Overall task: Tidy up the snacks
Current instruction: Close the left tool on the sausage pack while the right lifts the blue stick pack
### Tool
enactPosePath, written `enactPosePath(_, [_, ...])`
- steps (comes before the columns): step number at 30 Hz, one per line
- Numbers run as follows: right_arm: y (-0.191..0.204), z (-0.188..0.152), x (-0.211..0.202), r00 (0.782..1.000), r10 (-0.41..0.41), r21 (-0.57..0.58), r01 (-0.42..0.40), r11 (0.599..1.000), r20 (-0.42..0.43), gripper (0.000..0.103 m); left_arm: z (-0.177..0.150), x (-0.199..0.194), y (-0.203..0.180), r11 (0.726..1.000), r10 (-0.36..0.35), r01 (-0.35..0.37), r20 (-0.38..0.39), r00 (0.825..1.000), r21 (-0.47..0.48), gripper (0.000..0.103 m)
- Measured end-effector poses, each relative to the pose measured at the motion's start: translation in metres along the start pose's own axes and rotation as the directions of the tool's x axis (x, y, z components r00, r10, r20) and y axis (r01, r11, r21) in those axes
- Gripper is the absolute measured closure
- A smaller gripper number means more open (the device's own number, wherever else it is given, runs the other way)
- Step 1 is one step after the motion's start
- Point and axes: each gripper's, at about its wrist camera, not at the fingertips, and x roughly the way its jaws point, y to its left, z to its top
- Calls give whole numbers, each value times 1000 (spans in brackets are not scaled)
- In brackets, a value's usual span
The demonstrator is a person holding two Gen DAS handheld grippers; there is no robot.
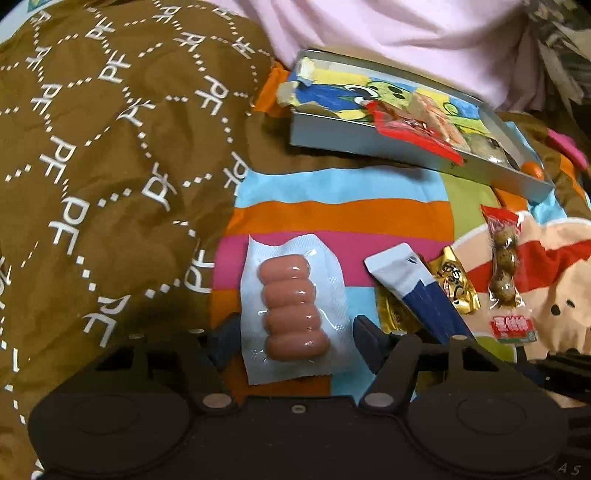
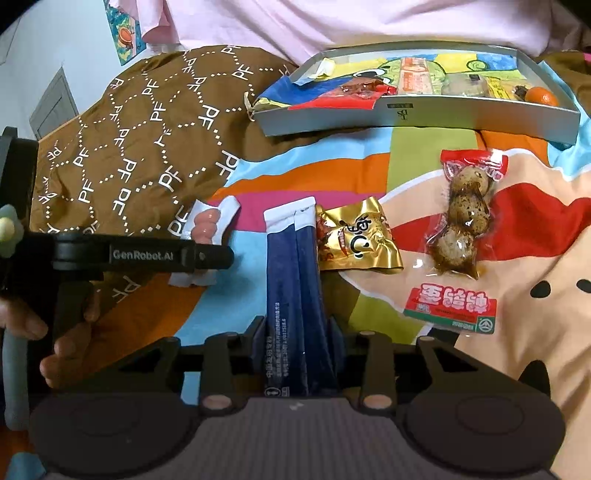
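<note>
Brown PF-print quilt (image 1: 92,177) overlapping striped cartoon bedsheet (image 1: 332,210); pink fabric (image 1: 388,33) behind.

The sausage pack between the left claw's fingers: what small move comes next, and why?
Probably close the left claw until it pinches the sausage pack. The pack lies between its fingers with gaps either side, and the snack box waits beyond.

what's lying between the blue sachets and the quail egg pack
A gold-wrapped snack lies between the blue sachets and the quail egg pack, clearest in the right wrist view.

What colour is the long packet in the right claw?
Dark blue with a white end; the blue packet shows best in the right wrist view.
</note>
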Motion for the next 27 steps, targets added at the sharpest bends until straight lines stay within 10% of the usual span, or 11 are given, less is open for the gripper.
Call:
enactPosePath(18, [21, -7, 7, 995, -89, -176, 95, 980, 44, 44, -1, 1, 3, 992, 41, -33, 68, 997, -119, 41])
enactPosePath(27, [20, -8, 7, 995, -96, -186, 102, 977, 41, 62, -5, -6, -1, 983, 11, -2, 51, 999, -183, 44])
